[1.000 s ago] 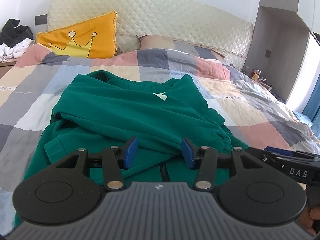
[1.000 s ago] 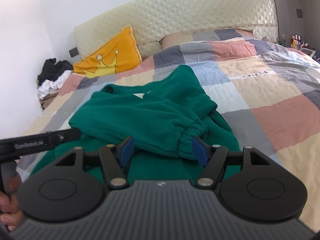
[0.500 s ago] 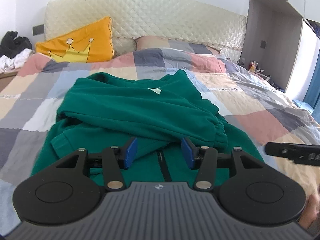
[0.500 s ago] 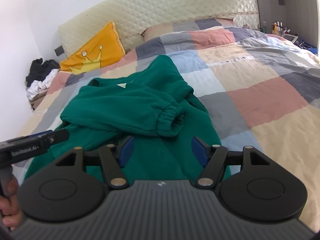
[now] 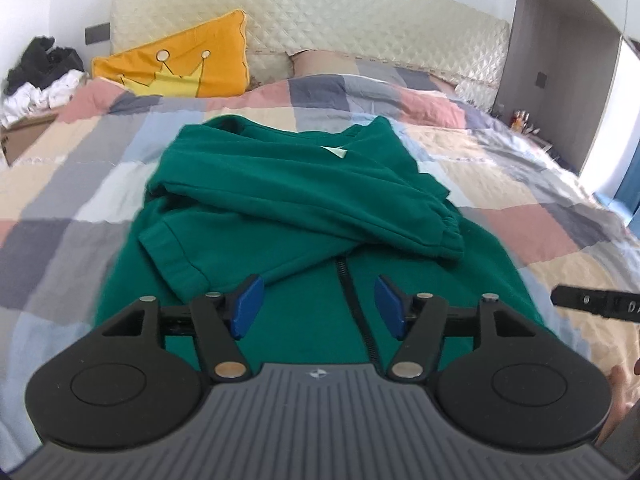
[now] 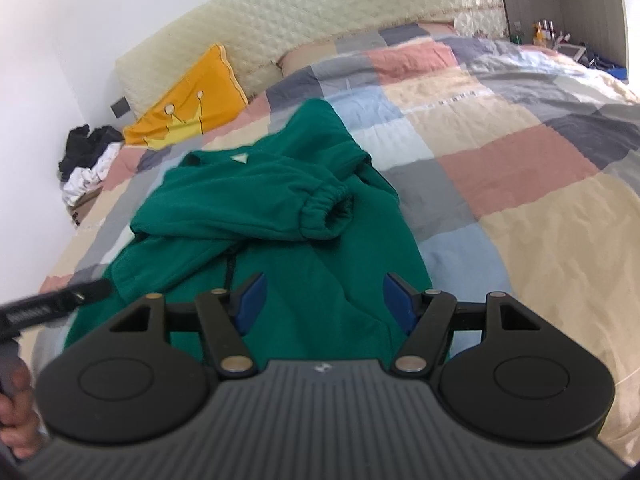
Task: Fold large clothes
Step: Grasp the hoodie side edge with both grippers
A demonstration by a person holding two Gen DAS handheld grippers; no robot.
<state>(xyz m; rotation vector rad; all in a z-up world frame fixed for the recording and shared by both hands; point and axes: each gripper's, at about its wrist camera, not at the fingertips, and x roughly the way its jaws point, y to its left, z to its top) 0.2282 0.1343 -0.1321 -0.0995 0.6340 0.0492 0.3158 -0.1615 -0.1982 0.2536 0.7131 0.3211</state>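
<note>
Sweatshirt (image 5: 304, 216) below both grippers, fingers (image 5: 249, 306) spread.

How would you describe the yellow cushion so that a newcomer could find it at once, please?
Start at the cream quilted headboard behind the patchwork bed. Leaning against its left end stands the yellow cushion, beyond the green jacket. It alone carries a pale crown design.

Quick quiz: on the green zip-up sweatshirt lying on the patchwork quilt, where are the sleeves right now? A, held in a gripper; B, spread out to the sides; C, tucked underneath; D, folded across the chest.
D: both sleeves lie crossed over the green zip-up sweatshirt, an elastic cuff resting on top.
</note>
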